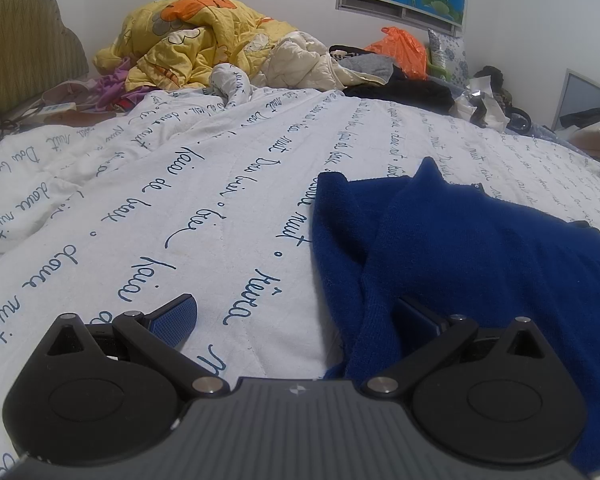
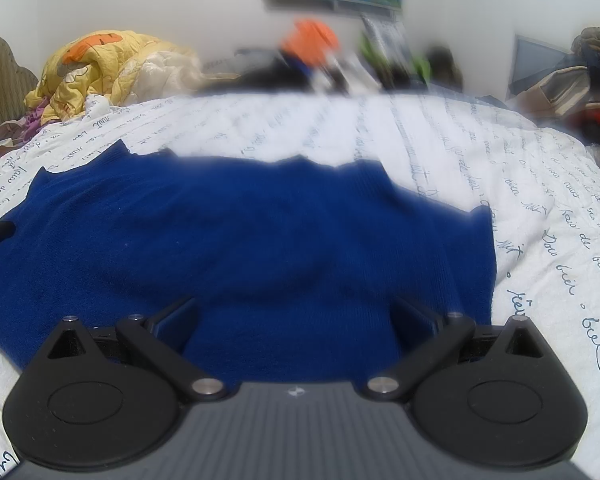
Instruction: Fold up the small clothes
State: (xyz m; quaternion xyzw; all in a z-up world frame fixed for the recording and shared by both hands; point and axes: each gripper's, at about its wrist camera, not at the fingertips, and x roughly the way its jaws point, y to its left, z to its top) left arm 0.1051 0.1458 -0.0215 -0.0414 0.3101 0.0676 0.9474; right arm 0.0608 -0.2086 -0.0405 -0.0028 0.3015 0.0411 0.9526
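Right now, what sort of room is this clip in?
Most likely a home bedroom: a bed under a white quilt printed with script, an upholstered headboard at its end, and a crumpled yellow cartoon comforter heaped beside it. A blue sweater lies spread on the quilt.

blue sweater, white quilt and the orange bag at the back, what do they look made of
Sweater: soft knit, probably wool or acrylic; fuzzy matte nap, ribbed band near the right fingers.
Quilt: padded cotton-like fabric, matte, with stitched lines, puckers and printed script.
Bag: thin plastic, seemingly; glossy, crinkled, slightly translucent.
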